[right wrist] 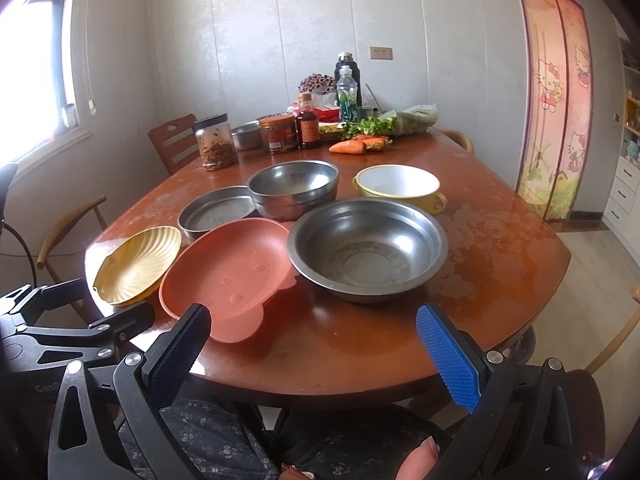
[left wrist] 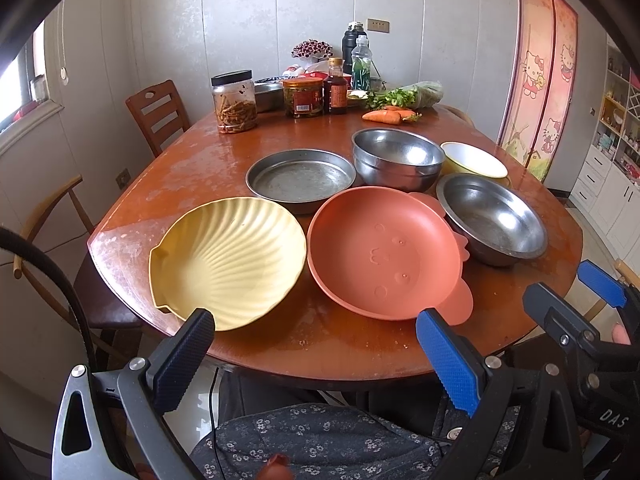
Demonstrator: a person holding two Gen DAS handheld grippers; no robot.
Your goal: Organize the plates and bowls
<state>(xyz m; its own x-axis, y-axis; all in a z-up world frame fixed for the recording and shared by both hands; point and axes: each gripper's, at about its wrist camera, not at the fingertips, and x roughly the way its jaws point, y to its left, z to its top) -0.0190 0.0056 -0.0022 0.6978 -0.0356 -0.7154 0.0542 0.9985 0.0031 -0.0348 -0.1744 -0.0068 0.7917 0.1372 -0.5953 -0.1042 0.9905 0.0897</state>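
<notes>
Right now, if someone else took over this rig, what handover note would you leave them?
Left gripper: open, empty, held off the near table edge.
Right gripper: open, empty, same.
On the table: yellow shell plate, orange plate, flat steel pan, wide steel bowl, deep steel bowls apparently nested, yellow-rimmed bowl.
Done: nothing visibly sorted beyond the apparent nesting of the deep bowls.
Left: group plates together, stack bowls together.

Worn wooden table [left wrist: 192,168] — shell plate [left wrist: 228,260], orange plate [left wrist: 380,252], steel bowls [left wrist: 396,156], jars [left wrist: 234,102], carrots [left wrist: 384,116].
</notes>
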